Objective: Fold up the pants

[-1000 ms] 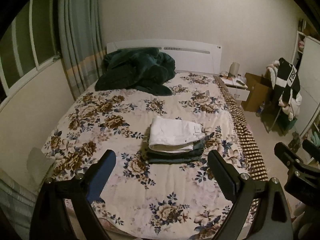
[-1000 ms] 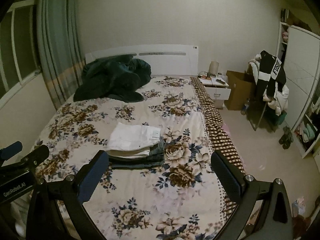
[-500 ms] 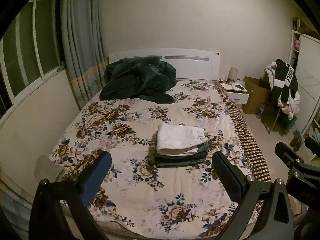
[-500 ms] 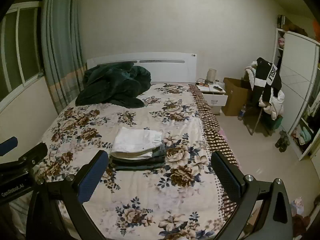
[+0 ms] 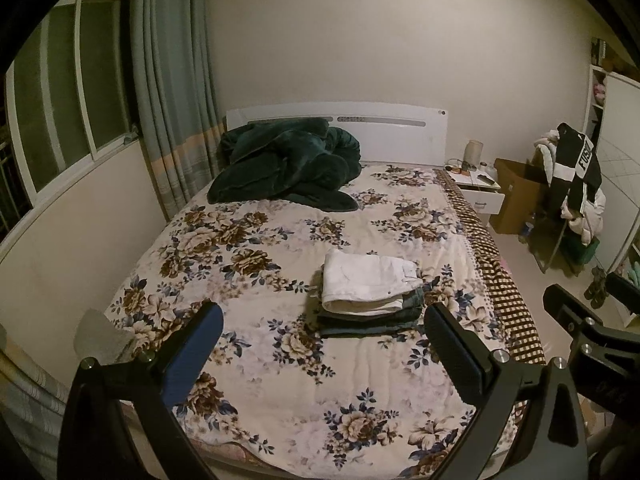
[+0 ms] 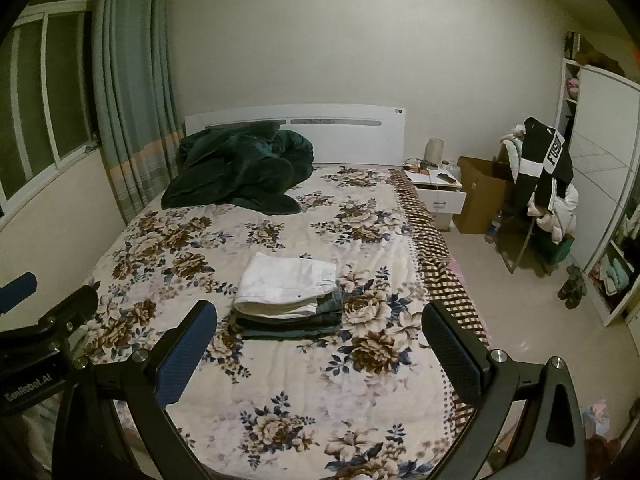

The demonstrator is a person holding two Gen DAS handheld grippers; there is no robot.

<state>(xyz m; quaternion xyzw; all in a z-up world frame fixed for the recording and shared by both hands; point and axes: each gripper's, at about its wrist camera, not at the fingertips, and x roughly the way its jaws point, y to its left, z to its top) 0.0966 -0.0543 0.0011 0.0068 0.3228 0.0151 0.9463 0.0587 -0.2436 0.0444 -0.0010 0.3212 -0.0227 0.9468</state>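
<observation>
Pants, white pair, folded, top of a stack near the bed's right edge, about midway along it. Left gripper spread wide, nothing between the fingers, held in the air over the foot end of the bed. Right gripper same: released, empty, above the foot end, clear of the stack.

Stack under the white pair: dark folded garments, maybe three layers, exact count hard to tell since only edges show. Each gripper's body cut off by the bottom of its frame. Right gripper's tip pokes into the left view at far right; left gripper's body shows at far left of the right view.

Floral cover mostly bare around the stack; free room on left half and foot end. One dark green blanket heaped at the head-left corner, against the headboard. Checked strip runs along the right edge. Beyond it: one nightstand, one cardboard box, one chair piled with clothes. Small items on the nightstand too small to identify. Curtain and window on the left wall.
</observation>
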